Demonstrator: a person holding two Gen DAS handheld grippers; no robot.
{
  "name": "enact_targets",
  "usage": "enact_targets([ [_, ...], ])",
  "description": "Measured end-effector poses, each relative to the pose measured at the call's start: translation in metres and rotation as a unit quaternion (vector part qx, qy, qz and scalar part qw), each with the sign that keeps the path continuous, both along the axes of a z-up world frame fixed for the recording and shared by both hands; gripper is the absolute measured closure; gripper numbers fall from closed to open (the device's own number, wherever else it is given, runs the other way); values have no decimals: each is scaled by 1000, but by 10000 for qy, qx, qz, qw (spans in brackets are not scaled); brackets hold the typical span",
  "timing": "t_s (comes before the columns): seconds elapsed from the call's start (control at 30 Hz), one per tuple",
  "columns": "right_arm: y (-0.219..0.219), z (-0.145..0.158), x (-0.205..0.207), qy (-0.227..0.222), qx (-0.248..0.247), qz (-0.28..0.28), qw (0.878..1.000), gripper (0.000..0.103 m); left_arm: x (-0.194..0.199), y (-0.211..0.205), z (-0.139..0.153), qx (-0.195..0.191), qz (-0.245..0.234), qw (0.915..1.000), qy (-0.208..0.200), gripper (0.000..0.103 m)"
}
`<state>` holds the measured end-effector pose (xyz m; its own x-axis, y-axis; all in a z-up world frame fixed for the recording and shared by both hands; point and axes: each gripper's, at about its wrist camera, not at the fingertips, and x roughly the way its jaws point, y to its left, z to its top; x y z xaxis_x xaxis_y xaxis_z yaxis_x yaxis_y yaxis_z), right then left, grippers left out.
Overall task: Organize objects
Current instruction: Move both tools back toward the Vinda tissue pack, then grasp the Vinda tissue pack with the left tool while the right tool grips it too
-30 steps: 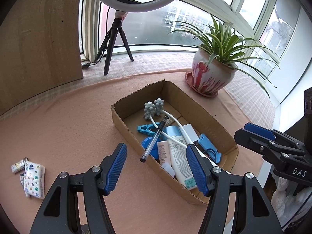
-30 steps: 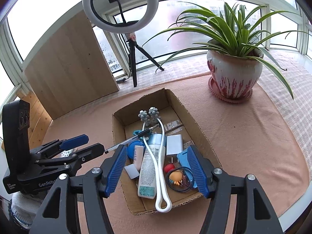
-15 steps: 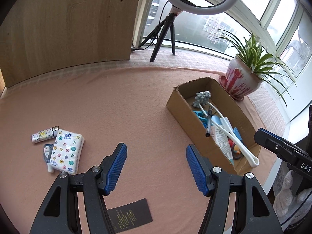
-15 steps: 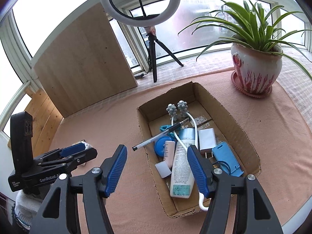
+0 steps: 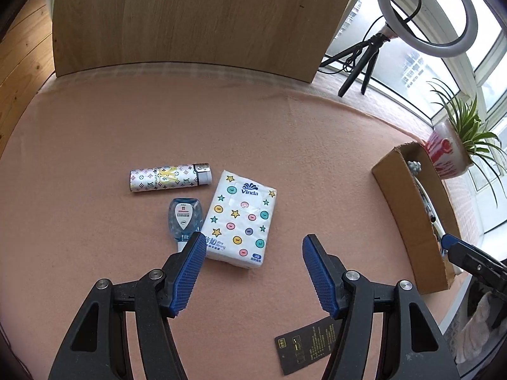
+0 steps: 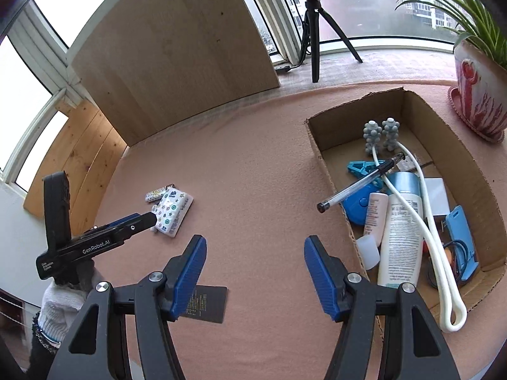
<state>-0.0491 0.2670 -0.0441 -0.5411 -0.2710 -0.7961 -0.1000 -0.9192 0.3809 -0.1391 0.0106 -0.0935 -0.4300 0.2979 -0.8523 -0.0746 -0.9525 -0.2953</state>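
A Vinda tissue pack (image 5: 241,218) with coloured dots lies on the pink table cloth, with a small blue bottle (image 5: 184,219) and a patterned white tube (image 5: 169,177) to its left. My left gripper (image 5: 250,272) is open and empty just in front of the tissue pack. A black card (image 5: 312,343) lies near it. The cardboard box (image 6: 328,171) holds a pen (image 6: 359,185), a lotion bottle (image 6: 401,240), a white massager (image 6: 421,221) and several small items. My right gripper (image 6: 255,272) is open and empty left of the box.
A potted spider plant (image 5: 451,152) stands beyond the box. A ring light on a tripod (image 5: 364,63) and a wooden board (image 5: 190,15) stand at the back. The table edge runs along the right of the box.
My left gripper has swung left, away from the box, and now faces the tissue pack up close. My right gripper has also turned left, so the box sits at its right.
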Motion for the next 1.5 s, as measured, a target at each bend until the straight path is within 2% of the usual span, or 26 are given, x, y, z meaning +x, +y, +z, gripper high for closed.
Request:
enact_targets([
  [0.27, -35, -21, -34, -289, -415, 271, 9984, 43, -14, -6, -16, -4, -290, 9996, -68, 37],
  [0.43, -50, -38, -56, -531, -744, 342, 9952, 56, -21, -2, -20, -84, -449, 9989, -59, 37],
  [0.63, -61, -53, -74, -723, -1040, 367, 9913, 59, -28, 1, -25, 65, -613, 9980, -130, 38],
  [0.83, -67, -65, -91, -860, -1308, 347, 9871, 62, -24, 16, -35, 87, -900, 9955, -265, 44],
  [1.17, -83, -92, -124, -1162, -1398, 555, 9818, 65, -17, 29, -37, 379, -869, 9952, -254, 45],
  [1.3, -88, -100, -125, -1334, -1422, 697, 9783, 73, -10, 34, -38, 389, -818, 9956, -223, 45],
  [1.5, -81, -96, -117, -1330, -1436, 718, 9780, 75, 0, 44, -34, 514, -646, 9963, -231, 47],
])
